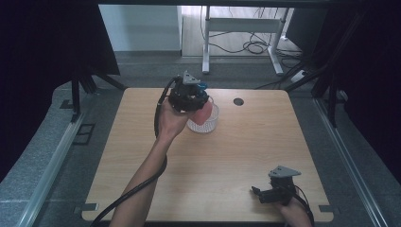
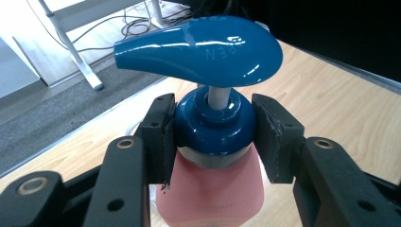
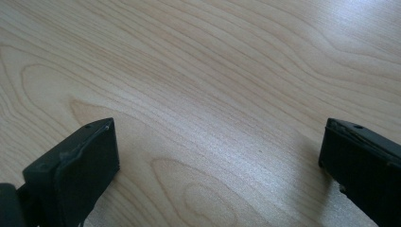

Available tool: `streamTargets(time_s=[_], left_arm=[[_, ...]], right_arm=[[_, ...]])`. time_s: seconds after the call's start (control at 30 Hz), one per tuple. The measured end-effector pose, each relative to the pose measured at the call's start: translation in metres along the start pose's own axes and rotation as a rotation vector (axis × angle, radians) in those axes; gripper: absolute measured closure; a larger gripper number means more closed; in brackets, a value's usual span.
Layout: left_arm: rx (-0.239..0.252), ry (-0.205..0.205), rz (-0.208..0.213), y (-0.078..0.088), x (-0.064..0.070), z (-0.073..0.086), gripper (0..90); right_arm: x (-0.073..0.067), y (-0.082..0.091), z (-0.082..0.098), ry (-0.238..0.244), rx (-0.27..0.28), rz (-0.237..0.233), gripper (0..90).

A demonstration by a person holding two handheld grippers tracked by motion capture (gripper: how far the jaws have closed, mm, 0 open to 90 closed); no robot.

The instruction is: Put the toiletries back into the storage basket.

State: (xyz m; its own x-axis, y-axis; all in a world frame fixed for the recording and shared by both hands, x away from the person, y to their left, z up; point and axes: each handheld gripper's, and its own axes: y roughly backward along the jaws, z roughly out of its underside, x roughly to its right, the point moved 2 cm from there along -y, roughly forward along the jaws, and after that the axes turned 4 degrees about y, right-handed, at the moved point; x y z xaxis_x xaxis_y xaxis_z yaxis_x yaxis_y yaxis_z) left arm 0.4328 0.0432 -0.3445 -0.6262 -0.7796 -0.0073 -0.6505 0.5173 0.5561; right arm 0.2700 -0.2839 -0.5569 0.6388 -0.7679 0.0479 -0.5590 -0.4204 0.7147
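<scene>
A pink pump bottle (image 1: 204, 115) with a glossy blue pump head (image 2: 203, 49) hangs tilted over a clear glass bowl (image 1: 213, 122) at the table's far middle. Whether it touches the bowl I cannot tell. My left gripper (image 1: 199, 98) is shut on the bottle's blue collar (image 2: 213, 125), one pad pressed to each side. In the left gripper view the gripper (image 2: 213, 137) holds the bottle's pink body (image 2: 213, 191) low between the jaws. My right gripper (image 1: 257, 194) rests near the front right edge, open. In the right gripper view that gripper (image 3: 220, 161) has bare wood between its fingers.
The wooden table (image 1: 236, 156) has a round cable hole (image 1: 238, 101) right of the bowl. Behind the table stand a white desk frame (image 1: 241, 26) and floor cables (image 1: 255, 46). Dark curtains flank both sides.
</scene>
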Motion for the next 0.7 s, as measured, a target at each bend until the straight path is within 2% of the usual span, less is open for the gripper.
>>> streamTargets(time_s=[0.43, 0.7], left_arm=[[0.000, 0.010, -0.033, -0.024, -0.002, -0.010, 52.7], [-0.005, 0.040, -0.048, -0.038, -0.006, -0.011, 52.8]], right_arm=[[0.000, 0.000, 0.000, 0.002, 0.001, -0.003, 0.0], [0.000, -0.001, 0.000, 0.006, 0.001, -0.003, 0.0]])
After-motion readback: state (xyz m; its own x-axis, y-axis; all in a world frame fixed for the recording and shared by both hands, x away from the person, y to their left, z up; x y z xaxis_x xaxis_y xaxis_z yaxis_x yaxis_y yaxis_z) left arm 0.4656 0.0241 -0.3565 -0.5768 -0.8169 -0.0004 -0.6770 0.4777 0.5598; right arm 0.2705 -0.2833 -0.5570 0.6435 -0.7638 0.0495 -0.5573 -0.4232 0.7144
